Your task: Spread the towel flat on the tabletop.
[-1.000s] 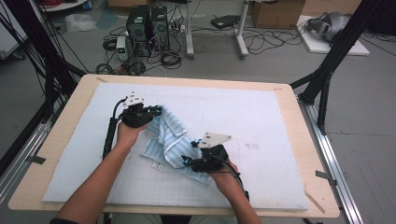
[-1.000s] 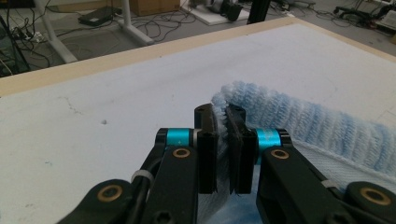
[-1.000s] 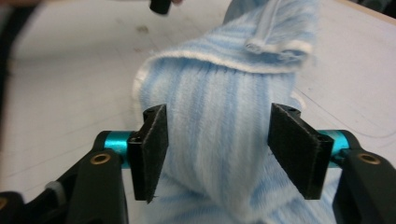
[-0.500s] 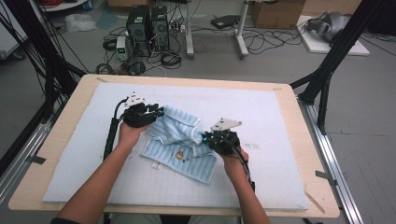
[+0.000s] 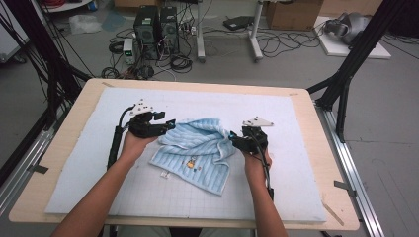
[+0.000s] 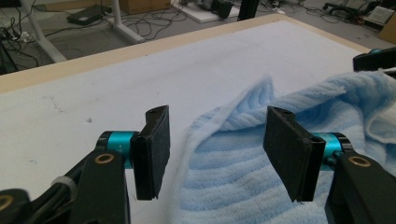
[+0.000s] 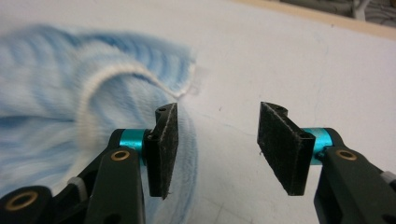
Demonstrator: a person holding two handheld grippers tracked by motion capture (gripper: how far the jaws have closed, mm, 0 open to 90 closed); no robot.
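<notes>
We see a light-blue knit garment (image 5: 197, 150) lying crumpled mid-tabletop (image 5: 316, 207) on a white mat (image 5: 296, 123), its long axis running roughly from the far-left corner twd the near right, ribbed hem nearest the person. A small yellow emblem (image 5: 189, 162) sits on the front and a white tag (image 5: 165, 175) pokes out at the near-left edge; writing too small to read. Left tongs (image 5: 165, 124) at the garment's far-left edge, jaws apart and just been opening, cloth lying between them but not pinched. Right tongs (image 5: 233, 142) at the right edge, jaws also apart, just been opening, only bare mat between them, cloth beside one pad. Both forearms reach in from the near side, wrists low, tongs angled inward twd each other.
</notes>
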